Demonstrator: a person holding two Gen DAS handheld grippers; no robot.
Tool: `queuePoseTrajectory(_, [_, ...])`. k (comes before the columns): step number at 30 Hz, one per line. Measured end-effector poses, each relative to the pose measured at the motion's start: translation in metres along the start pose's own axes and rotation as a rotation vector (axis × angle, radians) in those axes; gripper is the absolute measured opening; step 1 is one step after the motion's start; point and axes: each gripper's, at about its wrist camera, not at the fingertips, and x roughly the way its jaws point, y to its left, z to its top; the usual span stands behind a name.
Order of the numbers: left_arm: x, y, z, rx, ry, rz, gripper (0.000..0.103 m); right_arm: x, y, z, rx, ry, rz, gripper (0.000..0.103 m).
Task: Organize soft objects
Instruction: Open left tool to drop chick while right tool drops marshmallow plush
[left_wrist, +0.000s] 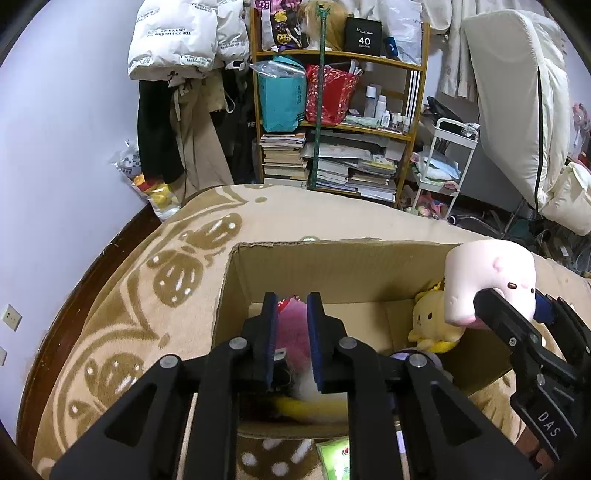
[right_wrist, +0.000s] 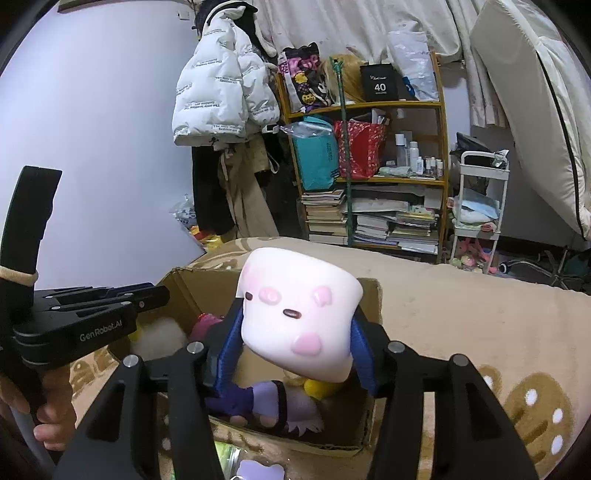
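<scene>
1. A tan blanket (left_wrist: 303, 218) with a brown pattern covered the surface on which everything sat.
2. An open cardboard box (left_wrist: 332, 266) stood on the blanket, its flaps up, with soft toys inside.
3. A white marshmallow toy (right_wrist: 299, 314) with pink cheeks and a small brown mouth hung above the box, between the blue pads of the right gripper (right_wrist: 295, 339). The jaws stood partly apart and the pads lay against the toy's sides; how firmly they pressed could not be told.
4. The left gripper (left_wrist: 291, 314) pointed down into the box near its left wall. Its jaws stood slightly apart with no toy pinched between them; a pink plush (left_wrist: 291, 321) lay below, seen through the gap.
5. A yellow plush (left_wrist: 432, 325) with a small face sat in the box's far right corner, just under the marshmallow toy.
6. A purple plush (right_wrist: 258, 402) lay at the near side of the box, beneath the right gripper.
7. A hand (right_wrist: 48, 417) gripped the left gripper's handle at the lower left of the right wrist view.
</scene>
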Motion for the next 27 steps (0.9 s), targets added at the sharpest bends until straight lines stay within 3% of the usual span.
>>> queuePoseTrajectory(6, [-0.002,0.01,-0.003,-0.028,0.031,0.009,0.024,0.004,0.0,-0.003,0.002,0.039,0.009,0.063])
queuePoseTrajectory(8, [-0.006,0.014,-0.004,-0.042,0.029,0.008,0.027,0.002,0.0,-0.004,0.007,0.035,0.01,0.075])
queuePoseTrajectory(9, [-0.008,0.016,-0.004,-0.047,0.026,0.009,0.032,0.0,0.0,-0.003,0.01,0.03,0.012,0.081])
queuePoseTrajectory(12, [-0.016,0.019,-0.006,-0.052,0.012,0.016,0.052,-0.006,-0.001,-0.001,0.018,0.015,0.012,0.088])
queuePoseTrajectory(17, [-0.031,0.021,-0.009,-0.034,-0.003,0.014,0.076,-0.016,-0.006,-0.001,0.056,0.02,0.005,0.095])
queuePoseTrajectory(19, [-0.039,0.023,-0.01,-0.038,-0.015,0.019,0.088,-0.02,-0.007,-0.002,0.062,0.024,-0.005,0.103])
queuePoseTrajectory(27, [-0.06,0.027,-0.019,-0.034,-0.014,0.07,0.096,-0.039,-0.002,-0.003,0.052,0.021,-0.026,0.103])
